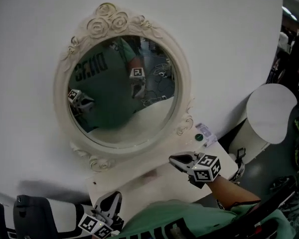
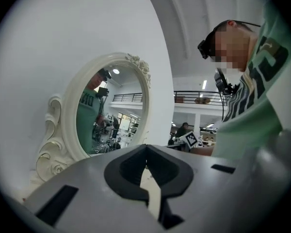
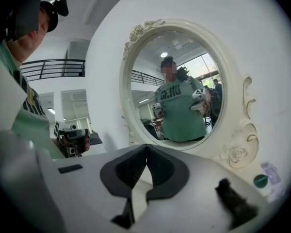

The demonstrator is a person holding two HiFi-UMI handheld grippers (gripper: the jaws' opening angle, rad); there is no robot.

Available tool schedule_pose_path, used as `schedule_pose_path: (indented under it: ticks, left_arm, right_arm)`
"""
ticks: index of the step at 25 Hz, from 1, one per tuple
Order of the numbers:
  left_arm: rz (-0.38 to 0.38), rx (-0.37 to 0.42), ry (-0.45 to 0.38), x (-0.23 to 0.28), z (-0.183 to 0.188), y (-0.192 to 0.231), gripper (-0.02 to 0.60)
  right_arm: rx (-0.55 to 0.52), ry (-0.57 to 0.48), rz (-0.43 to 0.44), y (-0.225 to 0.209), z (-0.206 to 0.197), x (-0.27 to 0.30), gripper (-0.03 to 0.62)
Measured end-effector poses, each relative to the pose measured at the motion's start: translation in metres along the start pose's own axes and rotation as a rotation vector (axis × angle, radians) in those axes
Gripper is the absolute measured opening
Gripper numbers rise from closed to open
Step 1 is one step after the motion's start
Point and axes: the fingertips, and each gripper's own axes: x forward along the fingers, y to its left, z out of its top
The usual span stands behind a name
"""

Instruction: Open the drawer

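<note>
No drawer front shows in any view; my green shirt (image 1: 174,223) hides the front edge of the white dressing table (image 1: 154,180). My right gripper (image 1: 173,159) hovers over the table's right part and points at the oval mirror (image 1: 122,83). Its jaws are shut with nothing between them (image 3: 146,146). My left gripper (image 1: 111,197) sits low at the table's left front corner. Its jaws also meet at the tips and hold nothing (image 2: 146,147). Both gripper views look across the tabletop toward the mirror (image 2: 106,110) (image 3: 177,86).
A small bottle with a green cap (image 1: 199,137) (image 3: 261,180) stands at the table's back right corner. A blurred dark object (image 3: 235,205) lies on the tabletop near it. A white round stool (image 1: 271,112) stands to the right, a black-and-white item (image 1: 35,215) to the left.
</note>
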Motion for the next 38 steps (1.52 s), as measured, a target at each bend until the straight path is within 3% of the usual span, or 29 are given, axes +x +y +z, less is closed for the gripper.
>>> schedule_pose_path:
  ticks: [6, 13, 20, 25, 31, 38]
  left_arm:
    - [-0.220, -0.007, 0.039, -0.016, 0.012, 0.042, 0.009]
    - [-0.392, -0.091, 0.077, -0.024, -0.009, 0.056, 0.009]
    - [-0.553, -0.085, 0.171, 0.005, -0.036, -0.014, 0.009]
    - [-0.595, -0.045, 0.255, 0.036, -0.077, -0.090, 0.009]
    - [-0.619, -0.116, 0.358, 0.067, -0.133, -0.184, 0.009]
    - [-0.713, -0.023, 0.499, 0.079, -0.170, -0.216, 0.009]
  right_arm:
    - [0.108, -0.009, -0.228, 0.016, -0.013, 0.001, 0.012]
    - [0.164, 0.017, -0.360, 0.055, -0.042, -0.005, 0.012]
    - [0.211, -0.032, -0.541, 0.062, -0.084, -0.106, 0.012]
    - [0.245, -0.021, -0.573, 0.065, -0.153, -0.179, 0.012]
    - [0.329, 0.086, -0.566, 0.065, -0.257, -0.237, 0.012]
    - [0.327, 0.236, -0.654, 0.036, -0.348, -0.239, 0.033]
